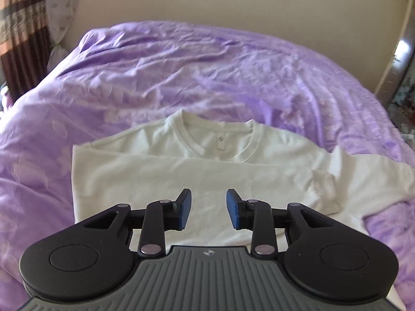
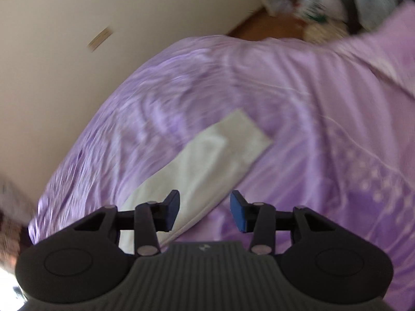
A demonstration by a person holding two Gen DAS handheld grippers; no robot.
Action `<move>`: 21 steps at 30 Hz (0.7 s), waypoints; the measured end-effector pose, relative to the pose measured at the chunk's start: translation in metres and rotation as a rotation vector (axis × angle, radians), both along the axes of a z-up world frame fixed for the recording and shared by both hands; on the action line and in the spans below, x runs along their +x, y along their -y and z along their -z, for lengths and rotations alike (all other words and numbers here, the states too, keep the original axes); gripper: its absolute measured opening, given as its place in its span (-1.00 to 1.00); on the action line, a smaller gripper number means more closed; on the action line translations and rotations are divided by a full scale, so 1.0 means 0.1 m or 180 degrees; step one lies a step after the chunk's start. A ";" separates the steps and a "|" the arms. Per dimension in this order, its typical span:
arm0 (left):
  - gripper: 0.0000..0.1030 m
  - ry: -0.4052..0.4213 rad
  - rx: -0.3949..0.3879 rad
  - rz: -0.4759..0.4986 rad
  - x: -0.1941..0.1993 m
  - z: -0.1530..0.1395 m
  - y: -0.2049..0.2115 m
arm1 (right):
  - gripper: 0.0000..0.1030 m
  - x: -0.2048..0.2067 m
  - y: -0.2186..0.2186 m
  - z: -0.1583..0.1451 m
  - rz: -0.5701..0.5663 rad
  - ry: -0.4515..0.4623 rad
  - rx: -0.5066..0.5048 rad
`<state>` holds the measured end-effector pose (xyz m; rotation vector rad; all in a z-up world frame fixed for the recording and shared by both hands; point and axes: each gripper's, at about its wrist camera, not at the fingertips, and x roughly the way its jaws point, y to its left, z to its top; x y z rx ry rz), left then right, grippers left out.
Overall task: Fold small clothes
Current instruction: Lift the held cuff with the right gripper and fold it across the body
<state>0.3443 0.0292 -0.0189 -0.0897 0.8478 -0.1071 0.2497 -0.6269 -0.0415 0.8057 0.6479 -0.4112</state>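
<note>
A white long-sleeved shirt (image 1: 181, 171) lies face up on the purple bed cover (image 1: 181, 72), collar toward the far wall. One sleeve is folded across its chest and the other sleeve (image 1: 368, 178) sticks out to the right. My left gripper (image 1: 208, 208) hovers above the shirt's lower body, open, nothing between its blue pads. In the blurred right wrist view, a white sleeve (image 2: 207, 160) runs diagonally over the purple cover (image 2: 298, 103). My right gripper (image 2: 205, 211) hangs above its near edge, open and empty.
A cream wall (image 1: 207, 2) stands behind the bed. Striped curtains (image 1: 23, 26) hang at the far left. A doorway and cluttered items (image 1: 402, 85) lie to the right of the bed. Wooden floor and piled clutter (image 2: 319, 7) show beyond the bed's far corner.
</note>
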 end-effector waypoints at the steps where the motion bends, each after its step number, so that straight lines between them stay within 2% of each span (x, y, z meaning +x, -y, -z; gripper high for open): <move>1: -0.26 -0.0028 0.0013 0.0008 0.05 0.04 0.02 | -0.22 0.05 0.09 0.10 0.0072 0.0005 0.0023; 9: -0.27 -0.0352 0.0153 -0.0001 0.36 0.43 0.19 | -0.24 0.54 0.58 0.76 0.0370 -0.0018 0.0144; 10: -0.34 -0.0398 0.0165 -0.0013 0.38 0.48 0.20 | -0.24 0.59 0.63 0.83 0.0417 -0.0028 0.0155; 11: -0.46 -0.0442 0.0182 -0.0023 0.40 0.52 0.21 | -0.28 0.63 0.69 0.91 0.0453 -0.0012 0.0176; 13: -0.50 -0.0498 0.0209 -0.0012 0.42 0.57 0.22 | -0.40 0.69 0.75 1.01 0.0517 0.0024 0.0207; 14: -0.53 -0.0510 0.0222 -0.0009 0.42 0.59 0.21 | -0.54 0.71 0.78 1.04 0.0540 0.0037 0.0211; 15: -0.54 -0.0505 0.0234 -0.0011 0.42 0.59 0.20 | -0.71 0.73 0.80 1.05 0.0552 0.0059 0.0202; 17: -0.54 -0.0495 0.0250 -0.0013 0.41 0.58 0.18 | -0.90 0.76 0.80 1.01 0.0523 0.0050 0.0131; 21: -0.63 -0.0446 0.0272 -0.0040 0.36 0.47 0.07 | -0.96 0.78 0.66 0.71 0.0371 0.0119 -0.0182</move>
